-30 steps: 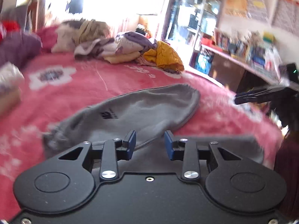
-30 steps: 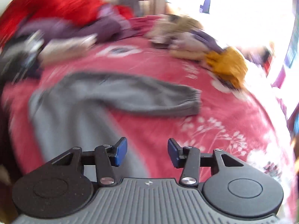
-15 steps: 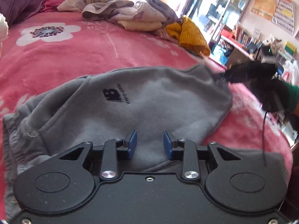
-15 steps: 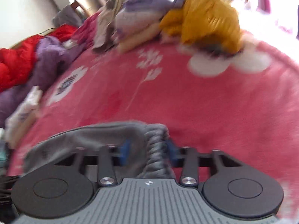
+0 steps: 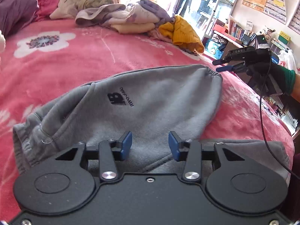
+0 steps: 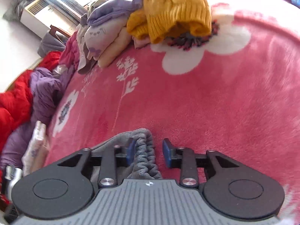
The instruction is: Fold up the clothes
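Sweatpants (image 5: 150,101) lie on the pink blanket (image 5: 75,60) with one leg doubled over the other, so we judge the first fold made and the shorter folds left. Our left gripper (image 5: 150,144) hovers over the cloth, jaws opening, gripping nothing. Our right gripper (image 6: 148,151) is opening too, the ribbed cuff (image 6: 144,150) loose between its pads.

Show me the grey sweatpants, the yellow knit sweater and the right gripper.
grey sweatpants (image 5: 150,103), left wrist view, folded leg.
yellow knit sweater (image 6: 174,9), right wrist view, ribbed knit.
right gripper (image 6: 148,152), right wrist view, between fingertips.
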`<state>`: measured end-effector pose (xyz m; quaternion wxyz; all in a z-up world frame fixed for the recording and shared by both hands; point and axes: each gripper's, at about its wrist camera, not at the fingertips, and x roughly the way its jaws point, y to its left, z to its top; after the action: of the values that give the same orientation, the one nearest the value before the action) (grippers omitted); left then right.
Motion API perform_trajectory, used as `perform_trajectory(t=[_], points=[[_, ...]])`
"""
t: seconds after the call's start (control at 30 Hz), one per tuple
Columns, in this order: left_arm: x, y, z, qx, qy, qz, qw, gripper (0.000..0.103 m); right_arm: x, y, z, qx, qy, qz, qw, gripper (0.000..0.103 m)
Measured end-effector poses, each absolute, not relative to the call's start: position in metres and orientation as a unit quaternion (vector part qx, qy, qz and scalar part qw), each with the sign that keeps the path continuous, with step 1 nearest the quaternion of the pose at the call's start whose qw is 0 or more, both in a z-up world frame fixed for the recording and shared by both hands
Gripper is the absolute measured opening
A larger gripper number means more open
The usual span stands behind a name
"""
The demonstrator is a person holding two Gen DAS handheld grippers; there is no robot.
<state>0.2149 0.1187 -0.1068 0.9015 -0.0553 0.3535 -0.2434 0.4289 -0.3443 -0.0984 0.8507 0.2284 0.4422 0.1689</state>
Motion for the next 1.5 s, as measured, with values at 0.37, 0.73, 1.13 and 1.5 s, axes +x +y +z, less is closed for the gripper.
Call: perform_trajectory(t=[0.37, 0.73, 1.13, 1.5], points=[[0.216, 0.1, -0.111, -0.029, 0.347, -0.254, 0.902, 0.042, 0.367, -0.216, -0.109, 0.014, 0.414, 0.305, 0.858, 0.04], [0.223, 0.114, -0.11, -0.044, 0.36, -0.224, 0.905, 0.042, 0.345, -0.264, -0.102, -0.008, 0.406, 0.204, 0.891, 0.02], [0.222, 0.124, -0.11, -0.053, 0.364, -0.202, 0.908, 0.042, 0.326, -0.143, -0.113, -0.115, 0.415, 0.304, 0.85, 0.029], [0.16, 0.182, -0.061, -0.088, 0.288, -0.136, 0.944, 0.043, 0.211, -0.25, -0.008, -0.072, 0.336, 0.251, 0.905, 0.045]])
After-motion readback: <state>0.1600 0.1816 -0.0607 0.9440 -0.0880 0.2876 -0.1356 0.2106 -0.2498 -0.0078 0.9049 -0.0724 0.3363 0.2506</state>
